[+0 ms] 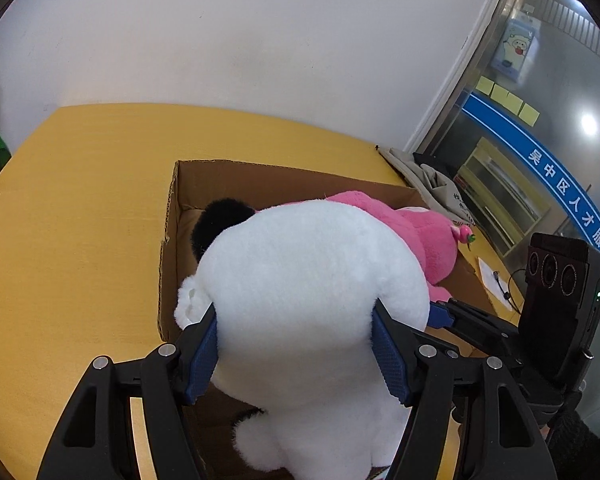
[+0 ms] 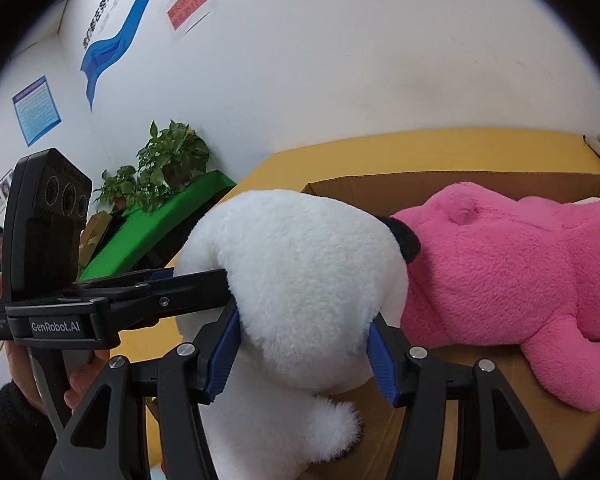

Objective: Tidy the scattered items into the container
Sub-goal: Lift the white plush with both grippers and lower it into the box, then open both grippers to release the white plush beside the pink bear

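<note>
A big white plush toy (image 1: 312, 280) with a black ear (image 1: 220, 220) is held over the near edge of an open cardboard box (image 1: 172, 216). My left gripper (image 1: 296, 348) is shut on it from one side. My right gripper (image 2: 304, 344) is shut on the same white plush (image 2: 300, 280) from the other side, and also shows in the left wrist view (image 1: 440, 314). A pink plush toy (image 1: 420, 228) lies inside the box; it shows large in the right wrist view (image 2: 500, 264) beside the white plush.
The box stands on a yellow table (image 1: 80, 208) against a white wall. Grey cloth (image 1: 428, 176) and a paper with a cable (image 1: 496, 280) lie at the table's right end. A potted plant (image 2: 168, 160) and green board (image 2: 168, 216) stand beyond the table.
</note>
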Demonstrator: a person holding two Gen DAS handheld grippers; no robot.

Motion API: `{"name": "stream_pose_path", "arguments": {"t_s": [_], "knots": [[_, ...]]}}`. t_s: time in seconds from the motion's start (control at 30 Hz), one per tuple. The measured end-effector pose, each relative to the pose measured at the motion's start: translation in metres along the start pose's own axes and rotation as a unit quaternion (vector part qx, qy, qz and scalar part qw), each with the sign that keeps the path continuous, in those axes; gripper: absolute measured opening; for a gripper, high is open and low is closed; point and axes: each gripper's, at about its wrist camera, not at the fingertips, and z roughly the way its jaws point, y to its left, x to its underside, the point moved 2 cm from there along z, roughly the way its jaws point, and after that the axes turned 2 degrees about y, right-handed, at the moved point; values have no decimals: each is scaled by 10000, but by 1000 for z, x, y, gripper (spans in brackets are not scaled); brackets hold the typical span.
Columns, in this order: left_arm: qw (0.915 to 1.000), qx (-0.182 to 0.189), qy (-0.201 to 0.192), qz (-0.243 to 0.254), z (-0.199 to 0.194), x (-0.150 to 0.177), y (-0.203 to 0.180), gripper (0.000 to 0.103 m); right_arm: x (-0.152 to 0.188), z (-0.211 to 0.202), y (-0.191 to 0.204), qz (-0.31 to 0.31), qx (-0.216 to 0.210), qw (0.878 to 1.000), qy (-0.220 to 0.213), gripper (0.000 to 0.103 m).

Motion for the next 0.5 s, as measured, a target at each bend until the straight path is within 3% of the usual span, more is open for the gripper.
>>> {"name": "stream_pose_path", "arguments": {"t_s": [0.23, 0.3, 0.37, 0.5], "knots": [[9992, -156, 339, 142, 14, 29, 17, 76, 31, 25, 4, 14, 145, 9980, 612, 58], [9994, -67, 330, -59, 12, 38, 24, 80, 40, 31, 6, -16, 202, 9969, 759, 60], [9995, 13, 278, -145, 4, 43, 23, 82, 42, 30, 4, 47, 170, 9958, 896, 70], [9993, -372, 13, 37, -25, 51, 7, 81, 52, 9, 4, -59, 69, 9948, 1012, 75]]}}
